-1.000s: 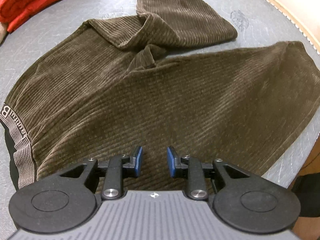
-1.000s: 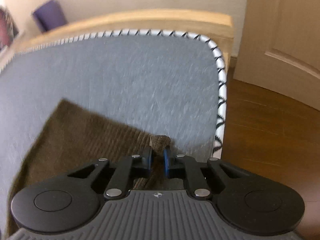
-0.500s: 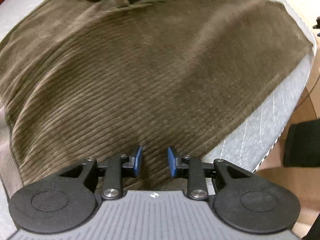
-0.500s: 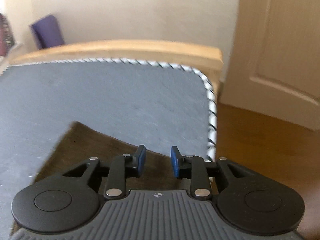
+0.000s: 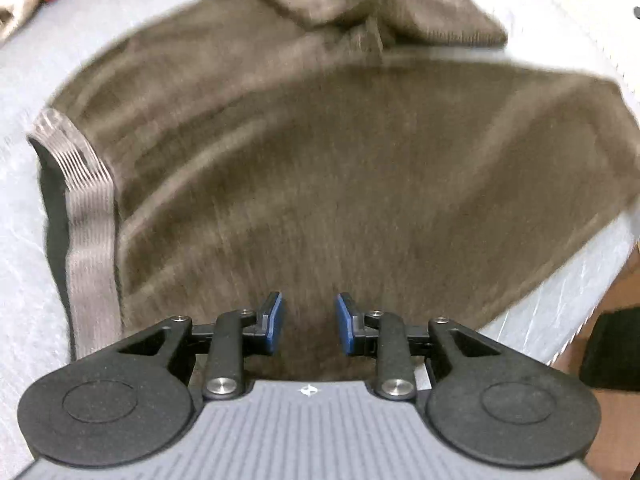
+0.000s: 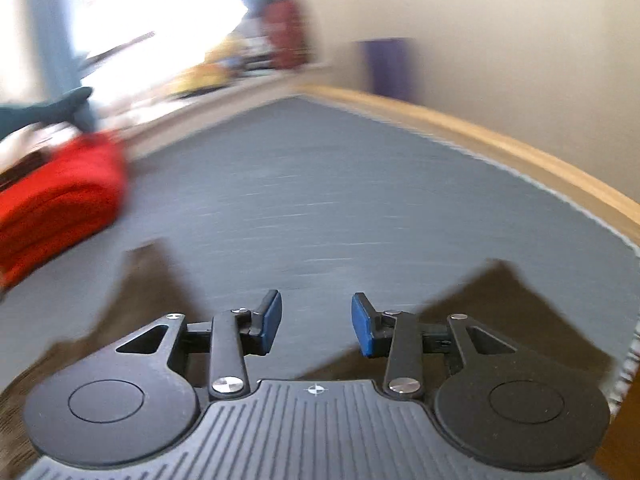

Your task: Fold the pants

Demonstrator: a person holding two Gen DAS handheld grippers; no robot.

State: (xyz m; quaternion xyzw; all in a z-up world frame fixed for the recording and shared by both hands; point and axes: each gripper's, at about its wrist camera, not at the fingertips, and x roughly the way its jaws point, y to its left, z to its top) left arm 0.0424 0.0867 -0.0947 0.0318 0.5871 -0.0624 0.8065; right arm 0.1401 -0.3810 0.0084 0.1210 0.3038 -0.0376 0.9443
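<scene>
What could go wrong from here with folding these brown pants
The far leg lies bunched and twisted, so folding now would likely trap wrinkles. The near leg's hem corner sits close to the mat edge and could slide off if dragged. The left gripper and right gripper have open, empty jaws, so nothing pins the pants.

The right gripper (image 6: 316, 322), which a second ago pinched a corner of the brown pants (image 5: 320, 168), let it go; its jaws have just been opening with nothing between them, and it lifted and swung toward the red folded cloth (image 6: 60, 200). The left gripper (image 5: 308, 322) slid across the pants, jaws apart
</scene>
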